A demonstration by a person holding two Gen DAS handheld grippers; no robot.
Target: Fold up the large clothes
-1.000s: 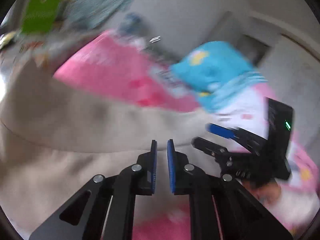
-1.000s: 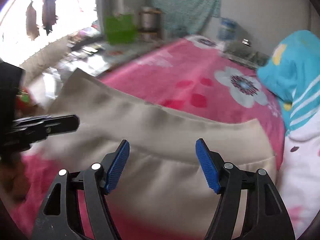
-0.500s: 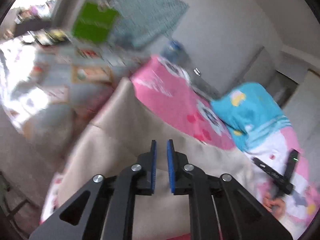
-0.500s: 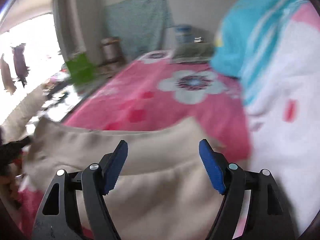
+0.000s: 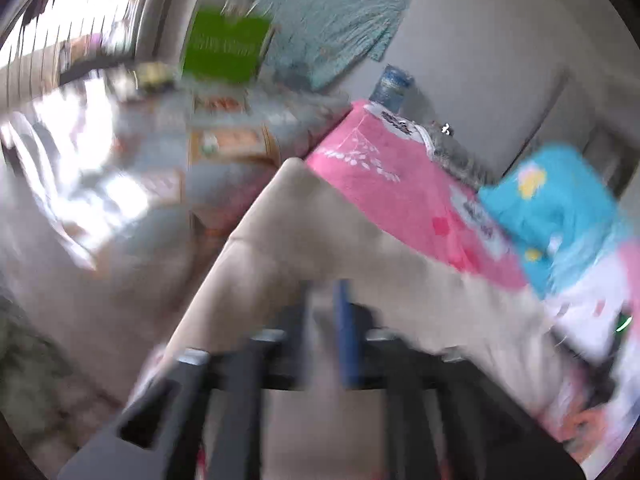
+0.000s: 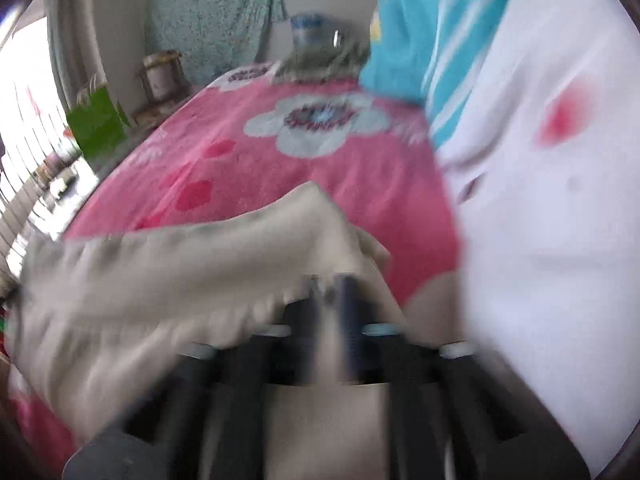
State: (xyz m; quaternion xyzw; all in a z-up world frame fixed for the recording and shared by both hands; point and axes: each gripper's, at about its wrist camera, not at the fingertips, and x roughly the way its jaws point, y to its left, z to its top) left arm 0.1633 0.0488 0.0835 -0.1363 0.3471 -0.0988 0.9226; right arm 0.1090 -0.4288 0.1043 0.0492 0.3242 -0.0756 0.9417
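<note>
A large beige garment (image 5: 320, 232) lies across a pink flowered blanket (image 5: 384, 176), one corner raised toward the far left of the bed. In the left wrist view my left gripper (image 5: 323, 296) has beige cloth in the narrow gap between its blurred fingers, and its jaws are opening. The right wrist view shows the same beige garment (image 6: 180, 272) bunched up in front of my right gripper (image 6: 330, 292). Its jaws are closing, drawn in to a narrow gap with a fold of the cloth pinched between them. Both views are motion-blurred.
A blue and white quilt (image 6: 540, 200) is piled at the bed's right side, close beside the right gripper. A green bag (image 5: 226, 46), a water jug (image 5: 392, 84) and clutter stand beyond the bed's far edge. Bright window light fills the left.
The right gripper's jaws went from wide apart to a narrow gap on the beige cloth near the quilt. The left gripper swung its view left, and its narrow gap widened slightly.
</note>
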